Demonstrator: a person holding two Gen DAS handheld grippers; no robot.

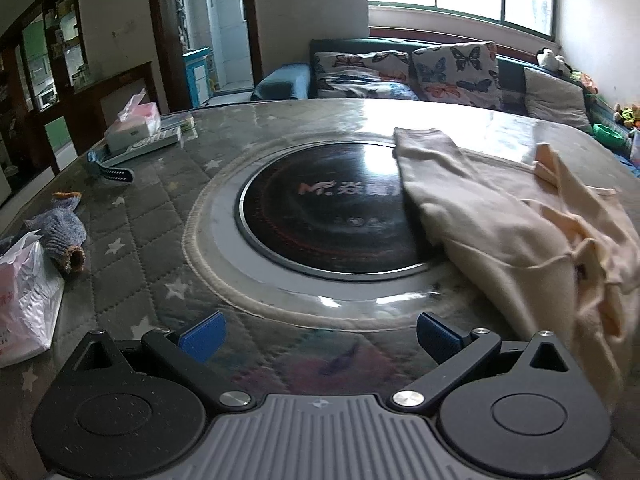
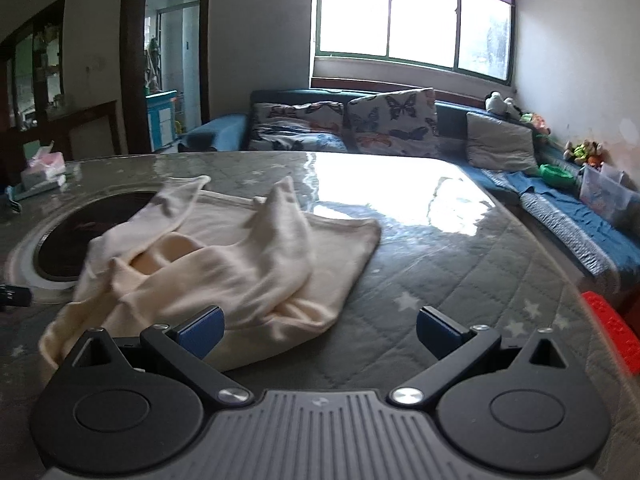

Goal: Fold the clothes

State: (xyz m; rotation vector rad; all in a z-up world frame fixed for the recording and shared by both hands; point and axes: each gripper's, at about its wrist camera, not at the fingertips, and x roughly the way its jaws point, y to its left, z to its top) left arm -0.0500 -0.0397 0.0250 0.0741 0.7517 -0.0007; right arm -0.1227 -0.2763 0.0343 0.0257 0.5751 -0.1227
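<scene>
- A living room with a butterfly-cushion sofa (image 2: 360, 128); before it, the quilted, plastic-covered counter (image 2: 460, 248) with an inset black cooktop (image 1: 324, 216).
- The cream garment (image 2: 224, 256) lies rumpled, one end over the cooktop rim.
- Our left gripper (image 1: 318, 338) and right gripper (image 2: 318, 332) hover with fingers released, empty.
- We would judge that any fold needs the cloth spread flat, edges pinched cleanly.

Bright window (image 2: 412, 20) above a cushioned blue sofa (image 2: 360, 128).

Round black hotplate (image 1: 324, 208) set in the quilted table (image 1: 160, 216), tissue box (image 1: 134, 126) beyond-left of it, knitted gloves (image 1: 60, 232) left, butterfly cushions (image 1: 456, 74) behind.
</scene>
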